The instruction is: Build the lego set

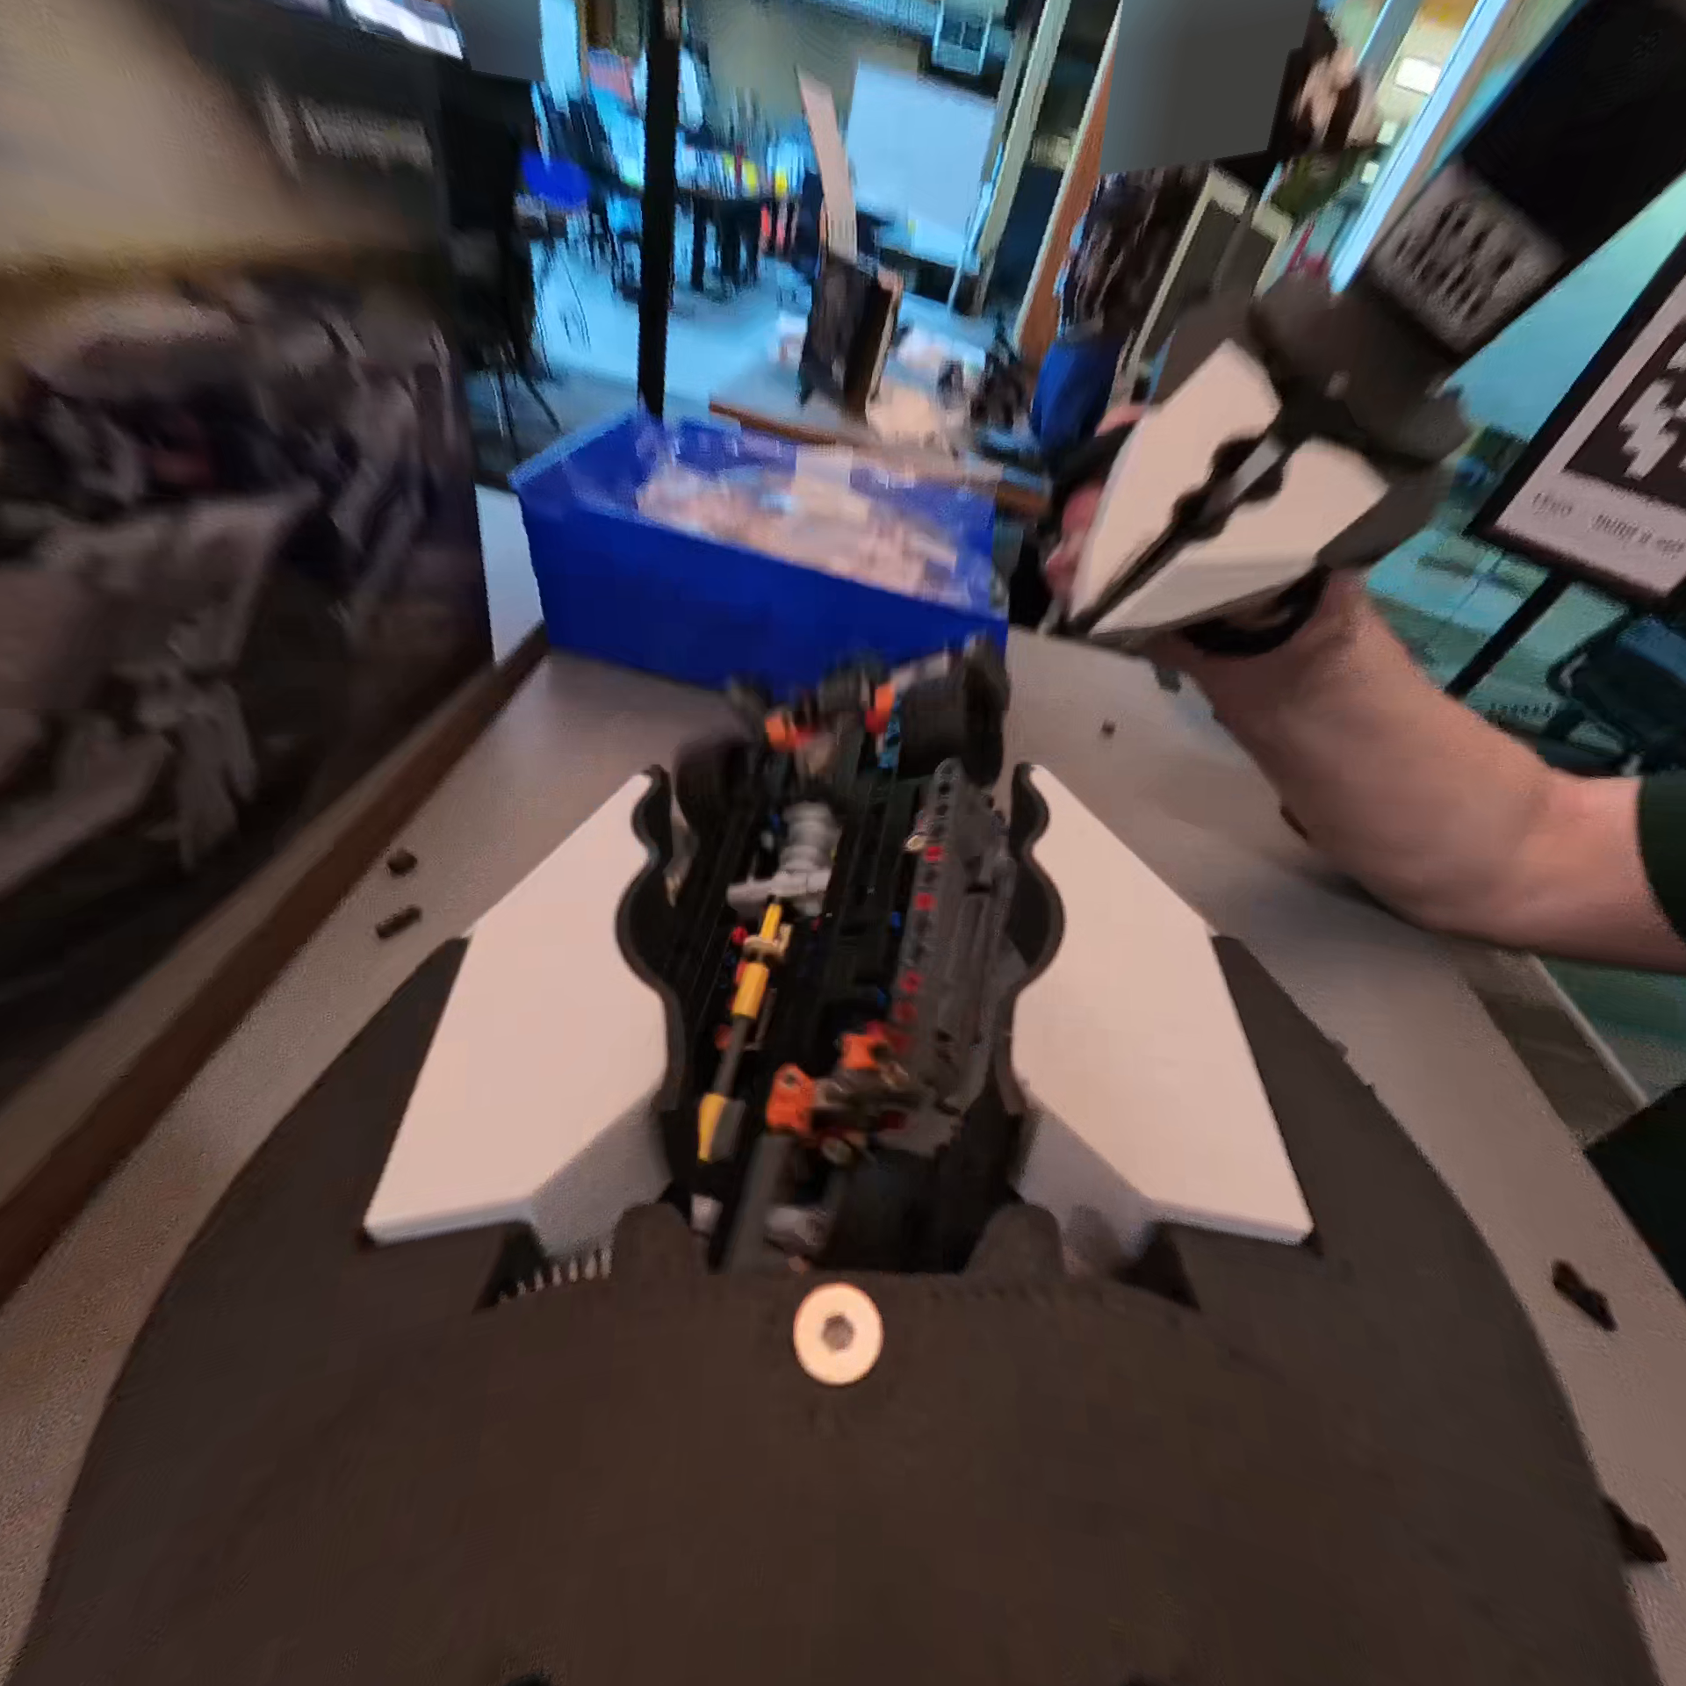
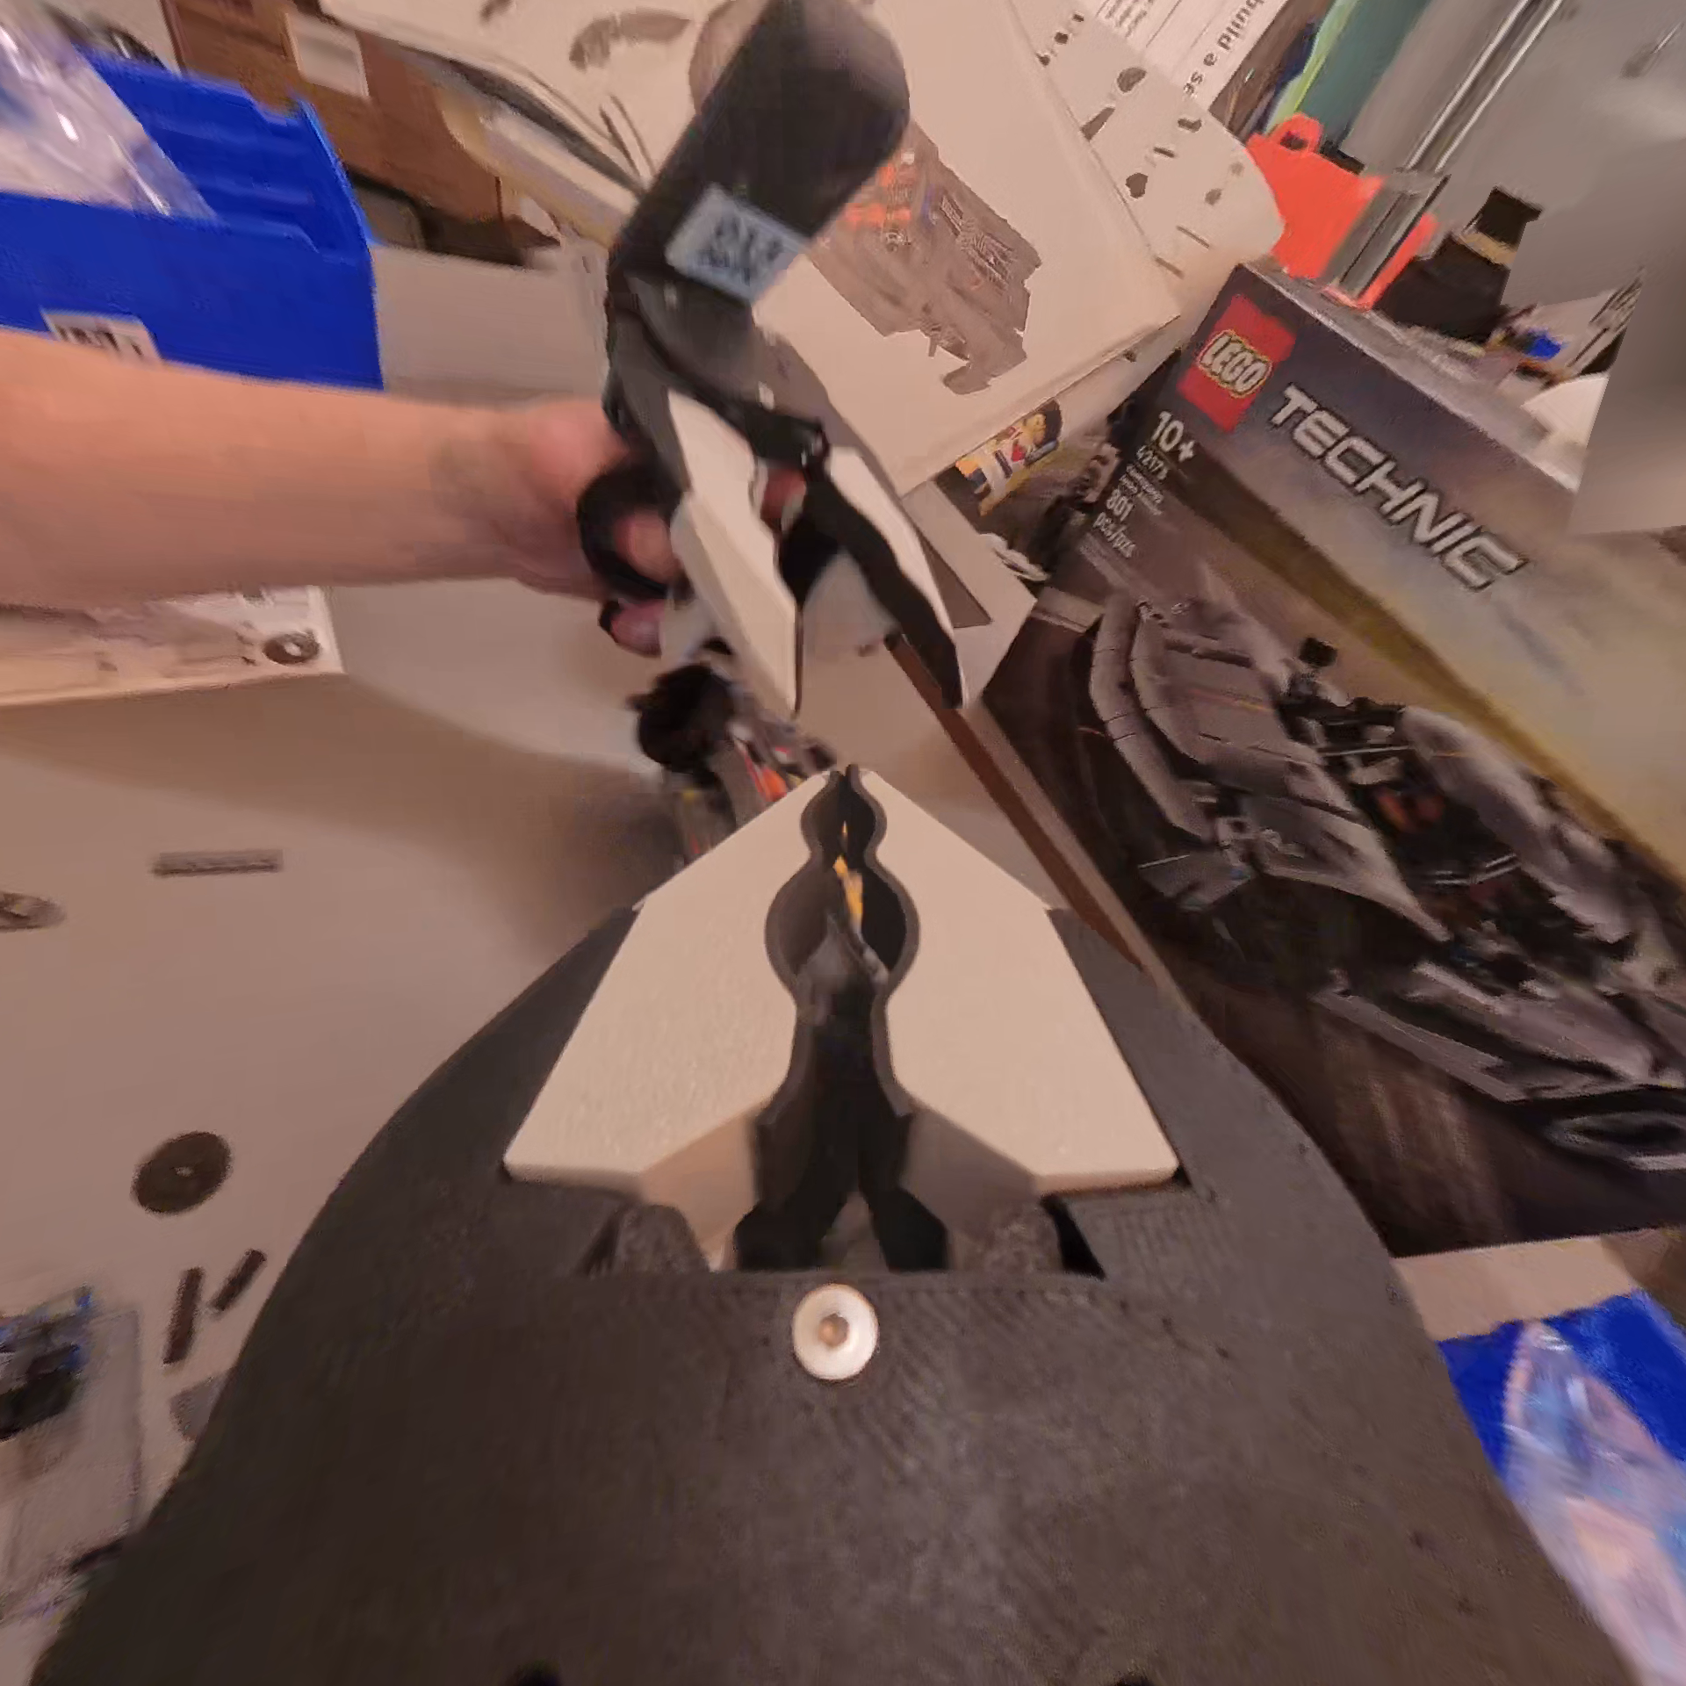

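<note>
Black beams and orange connectors make up the half-built lego chassis (image 1: 839,958), and it sits lengthwise between the left gripper's (image 1: 835,794) white fingers (image 1: 538,1022). Its long axis runs straight away from the camera toward the blue bin (image 1: 757,566) at the far end of the grey table (image 1: 1186,803). A yellow-tipped rod (image 1: 744,1031) lies along the same line inside the frame, and a black wheel (image 1: 958,712) caps the end nearest the bin. Those fingers stand well spread with the chassis filling the gap; whether the pads actually press its sides I cannot tell, since motion blur smears the model.

From the right wrist view only the wheel end of the chassis (image 2: 721,739) shows — the rest is hidden behind the right gripper (image 2: 853,785) itself. That gripper's fingers (image 2: 693,1031) are drawn almost together, tips nearly meeting, and something thin, dark and yellow sits in the slit between them; it is too blurred to name. Beyond the chassis, the left gripper (image 2: 876,693) hangs down over it, a hand (image 2: 547,502) on its handle.

Beside the chassis stands the set's box (image 2: 1323,730), tilted, with an open instruction booklet (image 2: 958,274) leaning behind it. Small dark pins (image 1: 397,889) lie loose on the table between chassis and box.
</note>
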Tool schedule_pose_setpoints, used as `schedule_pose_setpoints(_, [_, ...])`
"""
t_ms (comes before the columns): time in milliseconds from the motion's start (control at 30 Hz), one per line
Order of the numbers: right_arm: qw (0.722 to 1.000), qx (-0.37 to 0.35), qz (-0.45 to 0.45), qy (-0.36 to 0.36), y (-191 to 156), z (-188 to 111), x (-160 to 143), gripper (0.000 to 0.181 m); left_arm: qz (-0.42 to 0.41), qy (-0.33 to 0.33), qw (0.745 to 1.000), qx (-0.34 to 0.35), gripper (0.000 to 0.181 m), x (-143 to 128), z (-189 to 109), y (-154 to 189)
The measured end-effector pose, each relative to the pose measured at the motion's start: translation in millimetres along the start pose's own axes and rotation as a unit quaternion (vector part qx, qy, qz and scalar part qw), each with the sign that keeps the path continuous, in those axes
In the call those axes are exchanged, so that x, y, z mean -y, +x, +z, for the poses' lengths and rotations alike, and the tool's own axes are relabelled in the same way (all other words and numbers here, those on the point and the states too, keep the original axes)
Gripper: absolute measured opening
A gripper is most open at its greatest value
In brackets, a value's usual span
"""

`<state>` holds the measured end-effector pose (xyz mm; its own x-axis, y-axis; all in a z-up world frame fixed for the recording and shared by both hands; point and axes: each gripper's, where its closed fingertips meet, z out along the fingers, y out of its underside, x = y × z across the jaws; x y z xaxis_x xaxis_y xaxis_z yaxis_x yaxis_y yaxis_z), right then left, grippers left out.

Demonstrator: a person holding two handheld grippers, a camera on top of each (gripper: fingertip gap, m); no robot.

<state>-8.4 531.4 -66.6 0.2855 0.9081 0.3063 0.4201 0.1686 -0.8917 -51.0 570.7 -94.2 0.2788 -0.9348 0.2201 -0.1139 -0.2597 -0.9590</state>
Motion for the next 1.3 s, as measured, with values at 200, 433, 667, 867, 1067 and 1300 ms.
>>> schedule_pose_setpoints(200, [0.997,0.046,0.056,-0.005,-3.8,0.0,-6.4,0.0,0.036,-0.163,0.986,0.017,0.074,-67.6,29.6,5.2])
schedule_pose_setpoints(433, [0.998,0.027,0.05,-0.015,0.0,-11.5,1.1,0.0,0.07,-0.158,0.984,0.034,0.078,-59.0,29.9,6.0])
schedule_pose_setpoints(667, [0.993,-0.016,0.109,-0.051,7.5,-35.8,-4.4,0.013,0.136,-0.195,0.97,0.042,0.097,-45.4,25.1,13.2])
schedule_pose_setpoints(867, [0.969,-0.034,0.23,-0.086,-4.6,-56.4,-50.2,0.031,0.152,-0.254,0.955,0.027,0.096,-55.2,40.5,5.4])
schedule_pose_setpoints(1067, [0.956,-0.05,0.286,-0.038,-2.8,-69.0,-80.9,0.031,0.178,-0.292,0.939,-0.013,0.084,-69.7,72.0,17.1])
schedule_pose_setpoints(1300, [0.95,-0.04,0.309,-0.013,0.4,-65.8,-95.8,0.031,0.164,-0.324,0.927,-0.091,0.078,-72.6,101.3,32.5])
